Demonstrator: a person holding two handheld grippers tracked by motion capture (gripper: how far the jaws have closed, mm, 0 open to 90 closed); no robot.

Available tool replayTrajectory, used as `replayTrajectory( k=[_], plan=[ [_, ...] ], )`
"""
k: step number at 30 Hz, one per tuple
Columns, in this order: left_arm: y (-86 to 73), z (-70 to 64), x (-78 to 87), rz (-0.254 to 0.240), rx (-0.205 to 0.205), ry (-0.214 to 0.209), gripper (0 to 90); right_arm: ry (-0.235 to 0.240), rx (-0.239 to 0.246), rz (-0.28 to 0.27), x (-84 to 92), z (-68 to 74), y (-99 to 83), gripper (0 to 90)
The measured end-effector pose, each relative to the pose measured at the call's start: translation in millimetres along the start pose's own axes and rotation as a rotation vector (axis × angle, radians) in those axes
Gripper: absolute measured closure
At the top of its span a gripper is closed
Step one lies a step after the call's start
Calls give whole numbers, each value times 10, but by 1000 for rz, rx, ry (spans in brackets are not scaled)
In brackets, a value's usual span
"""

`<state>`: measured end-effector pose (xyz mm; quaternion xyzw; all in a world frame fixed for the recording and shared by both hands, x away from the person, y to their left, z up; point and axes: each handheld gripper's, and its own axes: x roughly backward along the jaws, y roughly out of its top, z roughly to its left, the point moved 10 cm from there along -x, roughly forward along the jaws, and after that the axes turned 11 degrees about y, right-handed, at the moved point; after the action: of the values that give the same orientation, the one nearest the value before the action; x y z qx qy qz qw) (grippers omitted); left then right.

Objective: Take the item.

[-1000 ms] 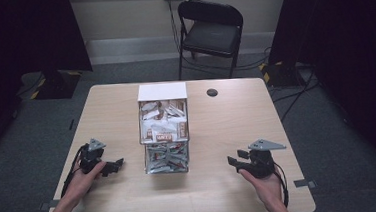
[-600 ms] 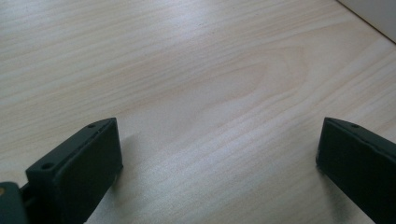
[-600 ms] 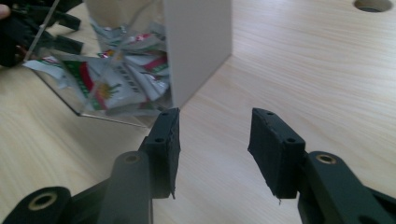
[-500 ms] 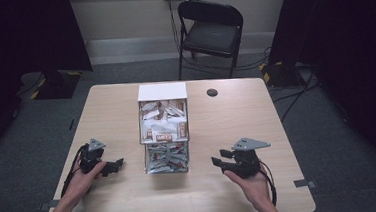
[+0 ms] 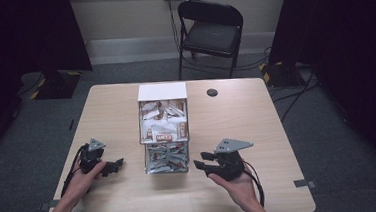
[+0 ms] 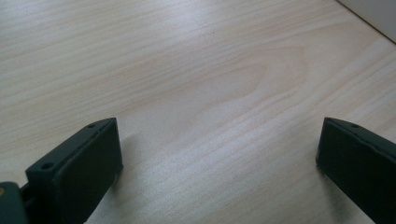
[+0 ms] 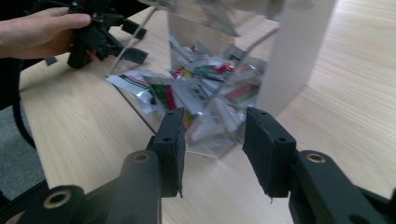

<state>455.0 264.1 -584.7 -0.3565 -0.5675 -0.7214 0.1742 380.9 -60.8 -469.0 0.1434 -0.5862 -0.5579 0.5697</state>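
Your right tongs [image 5: 201, 166] sit low over the worktop [image 5: 257, 116], pointing at the lower front of the clear packet dispenser [image 5: 164, 130] and stopping just short of it. Their jaws have just been closing, yet they remain parted with nothing gripped between them; in the right gripper view, the right tongs [image 7: 212, 140] frame the dispenser's near bottom corner, and the gap between the pads is bare. The dispenser [image 7: 224, 79] stands upright in the middle of the worktop, its white back panel [image 5: 162, 91] toward the far edge, with loose sachets [image 5: 165, 156] piled in the lower tray and more stacked in the compartment above. Some sachets [image 7: 140, 86] spill toward the open front. Your left tongs [image 5: 114, 165] rest on the worktop to the left of the dispenser, well apart from it, with jaws spread wide and empty over bare wood. Your left hand [image 5: 83, 176] holds that gripper from behind. A black chair [image 5: 210, 32] stands beyond the worktop.
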Motion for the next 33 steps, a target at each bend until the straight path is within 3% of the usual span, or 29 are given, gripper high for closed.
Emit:
replayTrajectory(
  k=[7,11,33],
  plan=[
    [0,0,0,0,0,0,0,41,24,0,-113,90,125,607],
    [0,0,0,0,0,0,0,68,35,13,-272,194,137,620],
    [0,0,0,0,0,0,0,99,58,49,-618,277,119,672]
  ],
)
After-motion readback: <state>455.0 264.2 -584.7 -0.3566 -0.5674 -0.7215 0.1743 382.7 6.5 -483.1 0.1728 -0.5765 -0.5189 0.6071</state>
